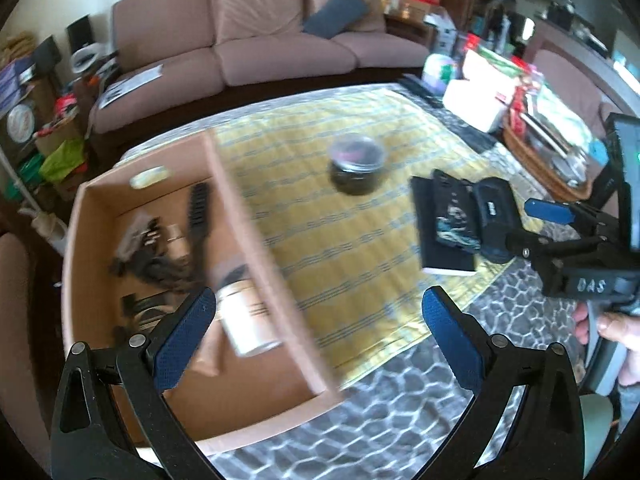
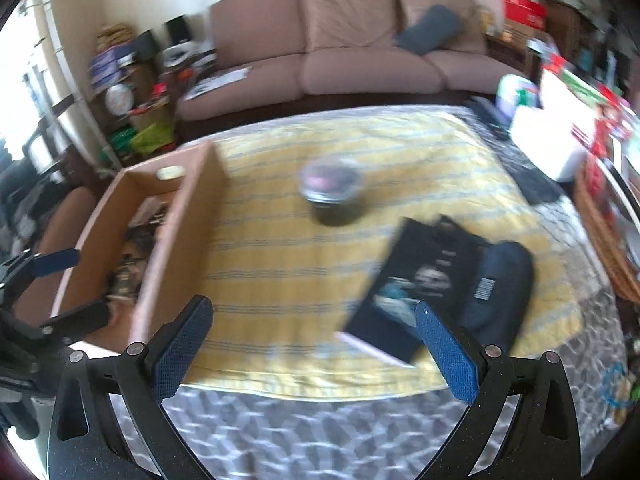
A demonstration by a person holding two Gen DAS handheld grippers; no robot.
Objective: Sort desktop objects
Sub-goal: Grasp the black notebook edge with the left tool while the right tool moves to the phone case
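Note:
A cardboard box [image 1: 236, 208] [image 2: 176, 240] stands at the left of a yellow striped cloth [image 1: 320, 200] [image 2: 288, 272]. It holds a white cylinder [image 1: 248, 320], a black brush [image 1: 198, 216] and dark odds and ends. A dark glass jar [image 1: 357, 164] [image 2: 334, 194] stands mid-cloth. A black book [image 1: 440, 220] [image 2: 404, 292] and a dark blue pouch [image 1: 494, 216] [image 2: 500, 284] lie at the right. My left gripper [image 1: 318, 320] is open and empty over the box's near right corner. My right gripper [image 2: 314, 344] is open and empty above the cloth's near edge, and shows in the left wrist view [image 1: 532, 224] by the pouch.
A pink sofa [image 1: 248, 32] [image 2: 360, 44] with a blue cushion stands behind the table. White boxes and a wicker basket [image 1: 536, 152] of clutter crowd the right side. A grey patterned cover [image 1: 400, 420] lies under the cloth. Shelves with clutter stand at the far left.

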